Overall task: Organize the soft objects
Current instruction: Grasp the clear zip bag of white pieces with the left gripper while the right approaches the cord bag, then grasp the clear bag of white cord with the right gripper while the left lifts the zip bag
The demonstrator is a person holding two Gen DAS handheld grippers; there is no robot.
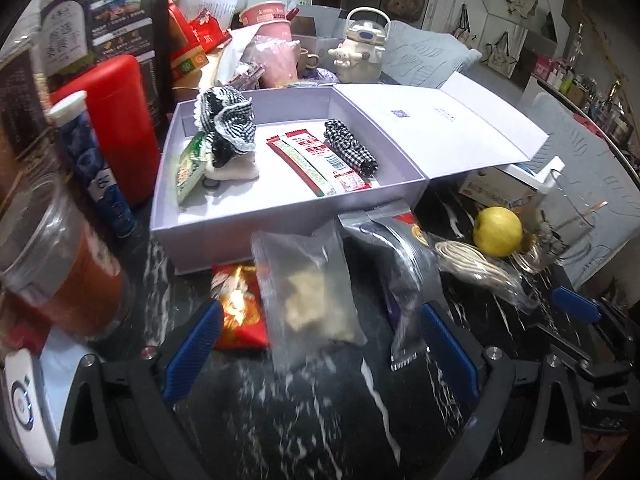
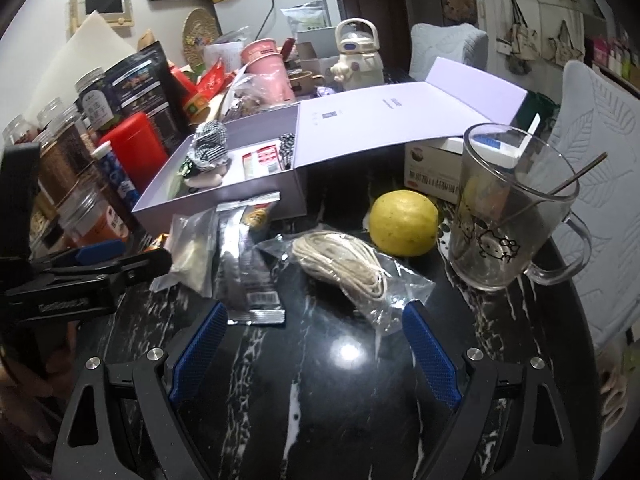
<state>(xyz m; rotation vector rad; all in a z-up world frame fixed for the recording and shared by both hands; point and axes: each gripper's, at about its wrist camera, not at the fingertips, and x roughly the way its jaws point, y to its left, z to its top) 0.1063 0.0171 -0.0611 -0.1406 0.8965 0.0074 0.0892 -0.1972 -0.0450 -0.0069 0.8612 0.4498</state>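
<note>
Left of the open pale lilac cardboard box, a glossy red tin. Before the box, a blurred crinkly clear bag lies between the wide, empty left gripper. A bagged cord coil lies ahead of the empty, wide right gripper.

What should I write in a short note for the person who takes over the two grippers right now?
Left gripper: open, empty, over the clear plastic bag of pale chunks.
Right gripper: open, empty, near the clear bag of coiled beige cord.
Done: in the open lilac cardboard box lie two black-and-white gingham fabric pieces, a red-and-white snack packet and a green packet.
Left, on the black marble table: both clear bags, the silver-black foil pouch and the red-gold packet.
</note>
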